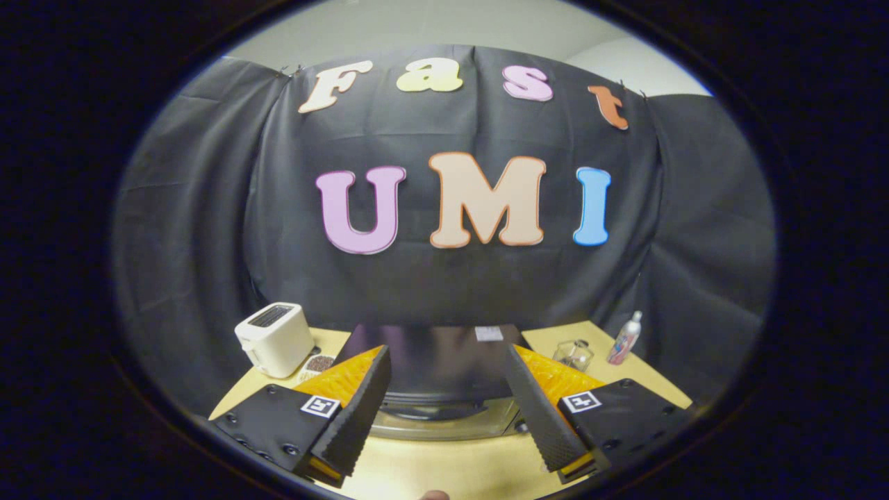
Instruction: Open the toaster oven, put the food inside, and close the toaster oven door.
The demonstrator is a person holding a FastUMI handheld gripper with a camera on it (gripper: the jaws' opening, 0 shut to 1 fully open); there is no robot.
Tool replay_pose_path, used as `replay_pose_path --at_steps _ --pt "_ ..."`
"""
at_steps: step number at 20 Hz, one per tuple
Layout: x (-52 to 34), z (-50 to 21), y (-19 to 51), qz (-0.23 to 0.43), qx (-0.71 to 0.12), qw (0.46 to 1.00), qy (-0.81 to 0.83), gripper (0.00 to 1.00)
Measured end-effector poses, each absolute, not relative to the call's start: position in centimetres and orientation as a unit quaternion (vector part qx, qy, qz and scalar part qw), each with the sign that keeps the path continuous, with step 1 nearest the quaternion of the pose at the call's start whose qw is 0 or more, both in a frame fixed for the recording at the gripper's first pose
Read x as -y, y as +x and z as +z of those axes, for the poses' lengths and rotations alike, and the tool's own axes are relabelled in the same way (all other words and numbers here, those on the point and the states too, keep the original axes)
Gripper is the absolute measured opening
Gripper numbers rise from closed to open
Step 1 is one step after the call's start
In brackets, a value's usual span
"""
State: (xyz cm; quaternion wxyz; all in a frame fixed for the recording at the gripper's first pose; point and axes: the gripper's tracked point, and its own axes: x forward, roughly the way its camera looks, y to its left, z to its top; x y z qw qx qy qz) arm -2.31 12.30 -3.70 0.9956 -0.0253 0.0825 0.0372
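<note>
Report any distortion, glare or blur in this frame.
Gripper view: fisheye bends the table edges and bulges the cloth wall; soft sheen on the toaster oven top beyond the open gripper; white toaster and bottle reasonably sharp; even lighting.
</note>
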Motion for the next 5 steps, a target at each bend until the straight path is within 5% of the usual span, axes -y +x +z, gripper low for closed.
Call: replay_pose_path --at_steps 5 --pt "-13.2 3.6 -1.1 0.039 -0.023 0.999 -0.021 1.00"
